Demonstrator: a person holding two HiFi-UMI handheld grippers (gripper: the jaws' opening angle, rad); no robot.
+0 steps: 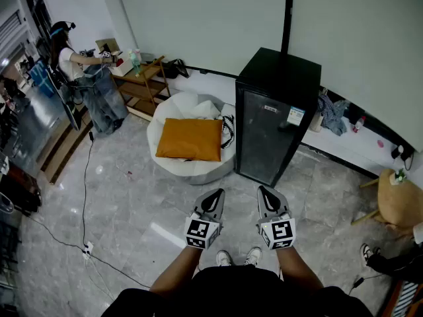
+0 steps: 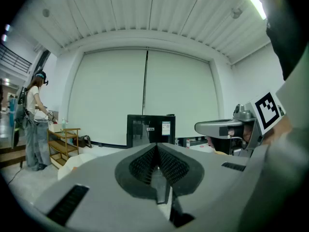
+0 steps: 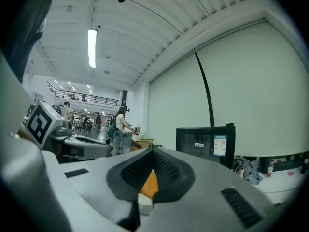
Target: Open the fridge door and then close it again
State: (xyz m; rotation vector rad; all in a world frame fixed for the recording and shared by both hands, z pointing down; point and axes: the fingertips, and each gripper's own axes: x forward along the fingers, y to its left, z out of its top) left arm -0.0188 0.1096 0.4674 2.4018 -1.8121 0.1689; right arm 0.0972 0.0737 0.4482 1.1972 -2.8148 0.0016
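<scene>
Both tongs are sitting closed and empty. Left tongs (image 2: 157, 148): the ribbed pads are pressing together in their own view, with nothing between them. Right tongs (image 3: 151, 154): the tips are meeting. A narrow slit below them is showing orange, probably the cushion (image 1: 190, 139) beyond rather than anything gripped.

Fridge (image 1: 272, 121): black, standing on the floor ahead of the right tongs and well apart from both. Its door is lying flush, shut.

Head view only: the cushion is lying on a white beanbag (image 1: 173, 162), ahead of the left tongs and just beside the fridge. A cable (image 1: 84, 197) is trailing over the floor well left of the left tongs.
Left gripper view only: the right tongs are showing side-on, level, at its right.
Right gripper view only: a lit gallery with people is showing far beyond the left tongs.

The labels on the fridge door are coming out too small to read.

Room: grey marble floor (image 1: 132, 210) and pale wall panels. A person (image 1: 89, 88) is standing at a wooden shelf (image 1: 142, 84), far ahead-left of the left tongs.
</scene>
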